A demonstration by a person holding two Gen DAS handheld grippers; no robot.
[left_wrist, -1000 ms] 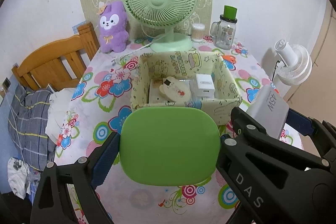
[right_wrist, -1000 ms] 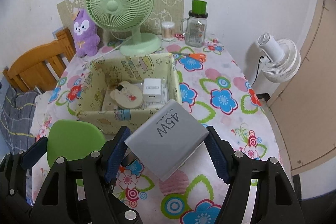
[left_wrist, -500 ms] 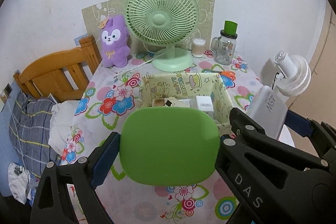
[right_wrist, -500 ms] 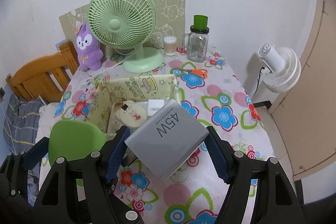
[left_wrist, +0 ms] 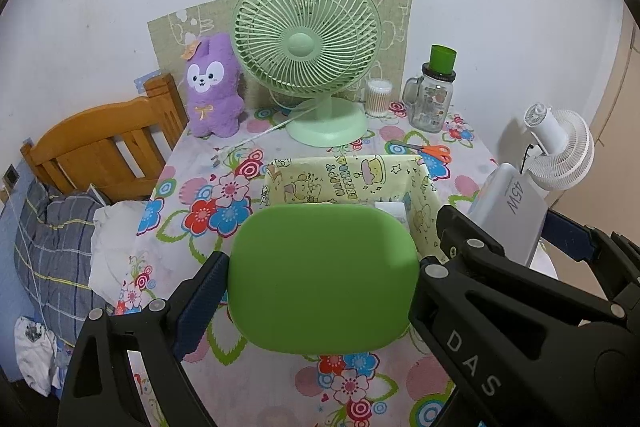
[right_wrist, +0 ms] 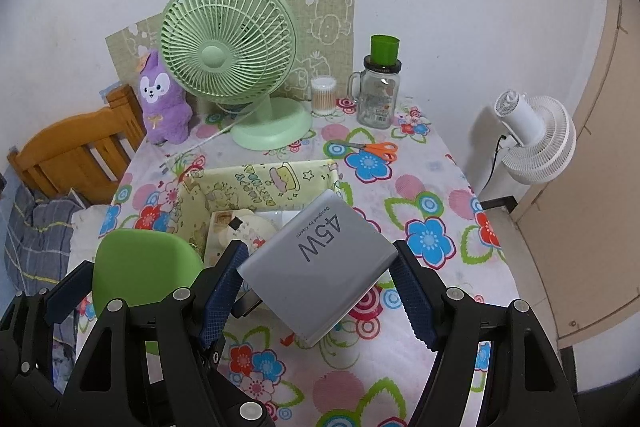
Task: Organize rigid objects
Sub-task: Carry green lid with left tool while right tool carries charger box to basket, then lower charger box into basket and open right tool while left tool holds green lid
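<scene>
My left gripper is shut on a flat green rounded case, held above the near part of the floral table. My right gripper is shut on a grey box marked 45W, held to the right of the left one. The grey box also shows in the left wrist view, and the green case in the right wrist view. Ahead lies a yellow cartoon-print fabric box with a round beige item and white items inside, partly hidden.
At the table's back stand a green desk fan, a purple plush, a cotton swab jar and a glass mug jar. Orange scissors lie behind the box. A wooden bed frame is left, a white fan right.
Both grippers have drawn back and up from the fabric box, still holding their items. The box now looks smaller and farther, and more of the table shows.
</scene>
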